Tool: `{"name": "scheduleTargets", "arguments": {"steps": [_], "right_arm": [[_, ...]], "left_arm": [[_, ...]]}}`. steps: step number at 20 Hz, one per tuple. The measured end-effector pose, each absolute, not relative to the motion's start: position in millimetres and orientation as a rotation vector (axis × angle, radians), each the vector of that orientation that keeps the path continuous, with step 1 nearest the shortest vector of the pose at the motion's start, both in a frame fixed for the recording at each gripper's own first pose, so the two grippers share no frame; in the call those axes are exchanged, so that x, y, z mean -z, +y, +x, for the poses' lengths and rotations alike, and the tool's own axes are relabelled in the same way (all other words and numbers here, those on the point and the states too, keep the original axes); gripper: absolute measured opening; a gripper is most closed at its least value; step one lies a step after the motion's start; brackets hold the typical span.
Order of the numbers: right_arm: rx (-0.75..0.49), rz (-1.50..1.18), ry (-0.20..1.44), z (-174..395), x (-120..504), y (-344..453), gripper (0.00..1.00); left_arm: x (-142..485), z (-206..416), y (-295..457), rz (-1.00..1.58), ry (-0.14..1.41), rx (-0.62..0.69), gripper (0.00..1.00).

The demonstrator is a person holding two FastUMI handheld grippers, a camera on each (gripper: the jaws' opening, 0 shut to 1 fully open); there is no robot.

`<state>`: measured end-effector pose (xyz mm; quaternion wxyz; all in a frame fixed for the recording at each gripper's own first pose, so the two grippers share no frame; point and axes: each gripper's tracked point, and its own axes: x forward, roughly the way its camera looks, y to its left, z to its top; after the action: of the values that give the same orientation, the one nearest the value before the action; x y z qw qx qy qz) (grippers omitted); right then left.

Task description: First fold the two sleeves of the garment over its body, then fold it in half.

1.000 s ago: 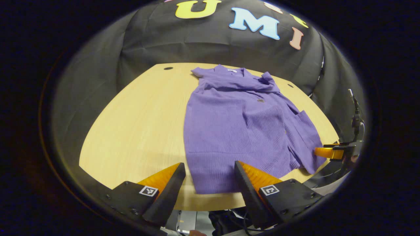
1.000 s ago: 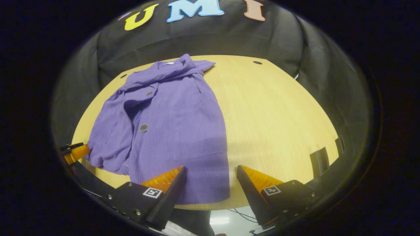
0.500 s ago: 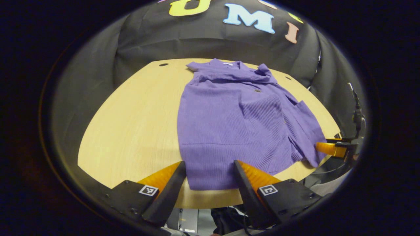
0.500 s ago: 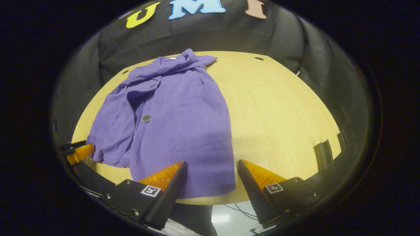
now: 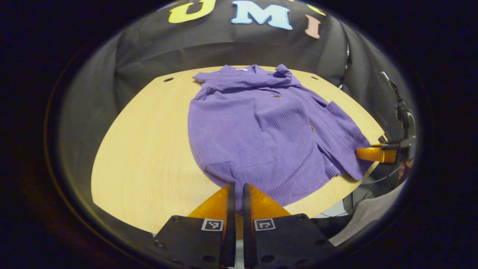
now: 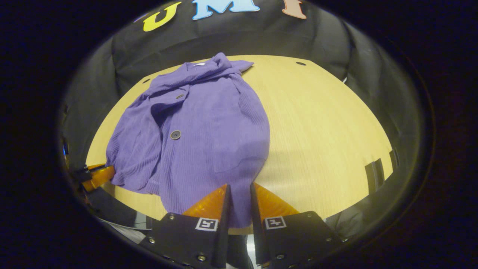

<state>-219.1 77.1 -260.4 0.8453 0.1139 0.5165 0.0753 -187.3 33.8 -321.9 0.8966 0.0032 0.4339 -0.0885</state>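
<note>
A purple ribbed button-up garment (image 5: 269, 127) lies flat on the wooden table (image 5: 142, 149), collar at the far end and sleeves lying across the chest near the collar. My left gripper (image 5: 237, 191) is shut on the near hem at its left corner. In the right gripper view the same garment (image 6: 209, 123) spreads toward the far end, and my right gripper (image 6: 239, 194) is shut on the near hem at its right corner, with cloth pinched between the fingers. Each gripper also shows in the other's view beside the hem: the right gripper (image 5: 375, 154) and the left gripper (image 6: 98, 175).
The black cloth wall rises right behind the table's far edge. Small round holes (image 5: 168, 79) (image 6: 300, 63) sit in the table's far corners. Bare tabletop (image 6: 328, 123) stretches on both sides of the garment. Dark brackets (image 6: 373, 171) stand at the right edge.
Both grippers moved onto the near hem and went from wide open to shut on it. The hem corners now bunch toward the fingers.
</note>
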Motion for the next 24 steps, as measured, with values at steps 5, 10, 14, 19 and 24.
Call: {"name": "scheduleTargets", "arguments": {"steps": [5,10,14,19,24], "right_arm": [[-0.116,0.376,1.081,-216,256,81,0.08],[-0.085,0.515,1.029,-204,225,77,0.05],[-0.092,0.548,0.94,-181,186,71,0.04],[-0.146,0.521,0.843,-139,141,66,0.04],[-0.214,0.533,0.749,-81,107,60,0.04]], "left_arm": [[320,-187,34,-0.011,0.907,0.218,0.11],[297,-183,37,-0.102,0.888,0.248,0.1],[257,-169,36,-0.197,0.828,0.274,0.1],[205,-137,35,-0.287,0.739,0.273,0.1],[159,-74,47,-0.312,0.632,0.214,0.1]]}}
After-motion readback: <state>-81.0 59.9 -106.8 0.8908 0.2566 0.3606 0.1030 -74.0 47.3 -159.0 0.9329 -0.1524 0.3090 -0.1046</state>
